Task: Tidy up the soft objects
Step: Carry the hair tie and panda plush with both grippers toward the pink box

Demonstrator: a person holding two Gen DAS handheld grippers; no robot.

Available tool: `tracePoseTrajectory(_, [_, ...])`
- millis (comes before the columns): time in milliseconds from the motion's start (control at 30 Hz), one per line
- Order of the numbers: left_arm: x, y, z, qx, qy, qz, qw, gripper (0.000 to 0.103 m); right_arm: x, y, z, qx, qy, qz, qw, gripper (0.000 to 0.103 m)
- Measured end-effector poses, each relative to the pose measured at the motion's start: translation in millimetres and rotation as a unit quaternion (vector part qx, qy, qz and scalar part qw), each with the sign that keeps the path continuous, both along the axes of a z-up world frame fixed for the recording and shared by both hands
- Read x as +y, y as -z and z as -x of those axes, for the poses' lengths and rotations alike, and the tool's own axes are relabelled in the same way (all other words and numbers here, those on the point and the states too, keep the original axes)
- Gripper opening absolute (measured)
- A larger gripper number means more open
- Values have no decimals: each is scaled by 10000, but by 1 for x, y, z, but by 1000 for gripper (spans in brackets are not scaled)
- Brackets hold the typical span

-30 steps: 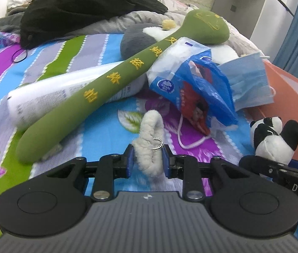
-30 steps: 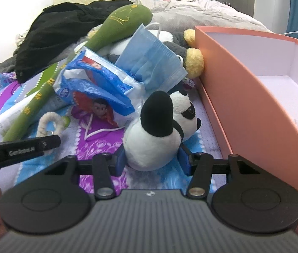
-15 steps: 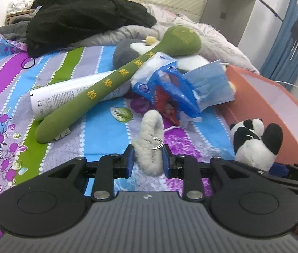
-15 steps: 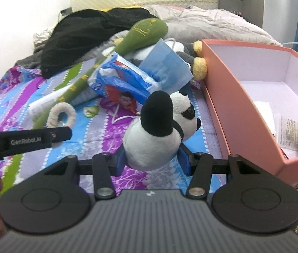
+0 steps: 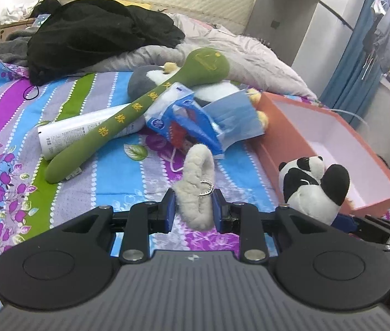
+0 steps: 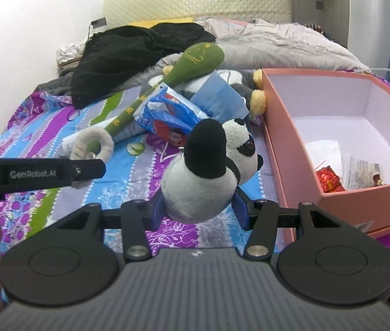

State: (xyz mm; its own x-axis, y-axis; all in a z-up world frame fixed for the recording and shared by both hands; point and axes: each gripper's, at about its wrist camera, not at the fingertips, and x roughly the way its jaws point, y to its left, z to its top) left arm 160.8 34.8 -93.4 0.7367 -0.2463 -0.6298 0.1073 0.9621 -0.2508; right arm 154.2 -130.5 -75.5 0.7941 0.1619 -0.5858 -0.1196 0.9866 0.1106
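Observation:
My left gripper (image 5: 192, 207) is shut on a fluffy cream ring with a metal clasp (image 5: 199, 184), held above the striped bedspread. It also shows in the right wrist view (image 6: 93, 144). My right gripper (image 6: 199, 209) is shut on a panda plush (image 6: 208, 165), held above the bed just left of an open orange box (image 6: 285, 143). The panda (image 5: 310, 187) and the box (image 5: 274, 154) also show in the left wrist view. A long green plush stick (image 5: 128, 121), a blue face mask (image 5: 233, 118) and a blue plastic packet (image 5: 183, 118) lie in a pile beyond.
A white tube (image 5: 65, 135) lies under the green stick. A grey and white plush (image 5: 145, 80) sits behind the pile. Black clothing (image 5: 95, 33) and a grey duvet (image 5: 250, 52) cover the bed's far end. The box holds papers and a red item (image 6: 330, 179).
Both grippers have risen and pulled back with their loads. The box's inside has come into view. The pile on the bed has not moved.

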Motion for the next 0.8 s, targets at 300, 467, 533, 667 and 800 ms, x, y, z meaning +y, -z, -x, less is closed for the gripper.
tracePoseTrajectory(300, [-11,-33,31,-90,174,113,9997,32,-1,-26,28,-111,-180,22,9998,54])
tracePoseTrajectory(467, [-17,-45,46,-75,210,157,9996,32,-2,-35,41,-172,-210,-23,9996,54])
tracePoseTrajectory(533, [-19,-48,50,-52,209,150,9997,32,-4,-37,44,-156,-214,-51,9996,54])
tracePoseTrajectory(667, [-23,-57,60,-79,244,260,9993,32,-11,-47,52,-217,-246,-81,9994,54])
tracePoseTrajectory(800, [-33,-68,67,-160,309,260,9991,32,-19,-55,62,-292,-307,-27,9991,54])
